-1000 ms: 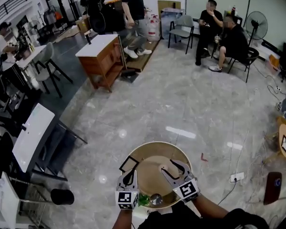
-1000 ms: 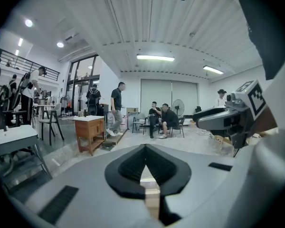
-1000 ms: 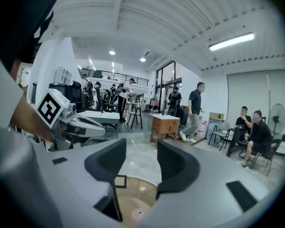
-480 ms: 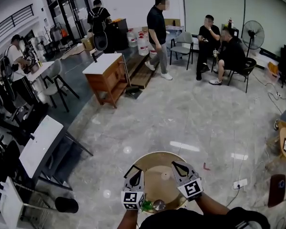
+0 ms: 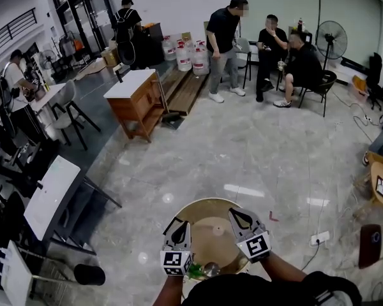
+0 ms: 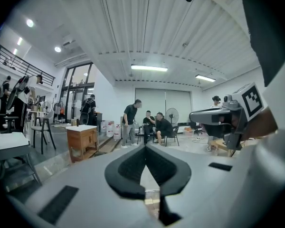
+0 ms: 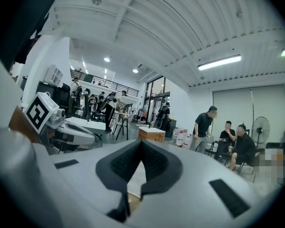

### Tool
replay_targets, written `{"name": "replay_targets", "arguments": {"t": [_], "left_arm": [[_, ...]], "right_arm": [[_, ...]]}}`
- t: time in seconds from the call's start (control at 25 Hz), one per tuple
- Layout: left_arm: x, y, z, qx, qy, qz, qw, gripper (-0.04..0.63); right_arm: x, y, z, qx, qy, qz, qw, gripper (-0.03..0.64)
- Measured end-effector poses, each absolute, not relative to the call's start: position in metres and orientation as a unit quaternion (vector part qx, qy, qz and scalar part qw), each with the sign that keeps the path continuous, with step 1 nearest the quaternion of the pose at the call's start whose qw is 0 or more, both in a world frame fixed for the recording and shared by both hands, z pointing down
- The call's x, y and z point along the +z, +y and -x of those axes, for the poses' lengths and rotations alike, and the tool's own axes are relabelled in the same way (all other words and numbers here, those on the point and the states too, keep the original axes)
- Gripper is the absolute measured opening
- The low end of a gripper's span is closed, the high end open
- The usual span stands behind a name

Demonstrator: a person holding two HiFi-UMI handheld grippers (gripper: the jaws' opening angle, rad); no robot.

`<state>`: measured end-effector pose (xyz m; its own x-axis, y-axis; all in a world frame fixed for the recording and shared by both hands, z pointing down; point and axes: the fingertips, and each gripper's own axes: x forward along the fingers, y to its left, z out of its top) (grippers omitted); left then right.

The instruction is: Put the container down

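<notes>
While both gripper views look level across the room, only the head view looks down on the work. At its left, my left hand-held gripper (image 5: pixel 177 227) hangs over the near left part of a round tan counter (image 5: pixel 207 204). Its own view has the two dark jaws met at their tips with nothing caught between them, and a strip of pale surface shows through the slot below. That view also catches the right hand-held gripper (image 6: pixel 218 118) off at its right with the marker cube up. The head view sets that one just across the counter.

Between the two, at the counter's near edge, sits the container (image 5: pixel 207 269). It is small, with a shiny rounded top and a bit of green at its left side. Dark clothing at the bottom of the head view cuts off the rest, so I cannot tell its shape lower down. Neither pair of jaws touches it; both sit farther out over the counter. Neither gripper view shows it at all.

To the right, the right hand-held gripper is likewise closed on nothing, tips together in its own view. That view has the left one at its left edge and, further right, a standing person (image 7: pixel 205 127) and seated people (image 7: pixel 240 148) by a fan (image 7: pixel 260 127).
</notes>
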<state>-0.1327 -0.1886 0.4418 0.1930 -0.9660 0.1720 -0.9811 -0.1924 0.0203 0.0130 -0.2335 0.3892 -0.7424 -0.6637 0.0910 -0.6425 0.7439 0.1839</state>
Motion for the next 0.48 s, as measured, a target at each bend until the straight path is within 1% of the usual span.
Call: {"name": "replay_targets", "arguments": {"t": [0.48], "left_arm": [[0.4405, -0.1887, 0.1251, 0.065, -0.620, -0.779, 0.060, -0.002]], "right_arm": [[0.3867, -0.2361, -0.0176, -0.069, -0.923, -0.372, 0.075, -0.002]]}}
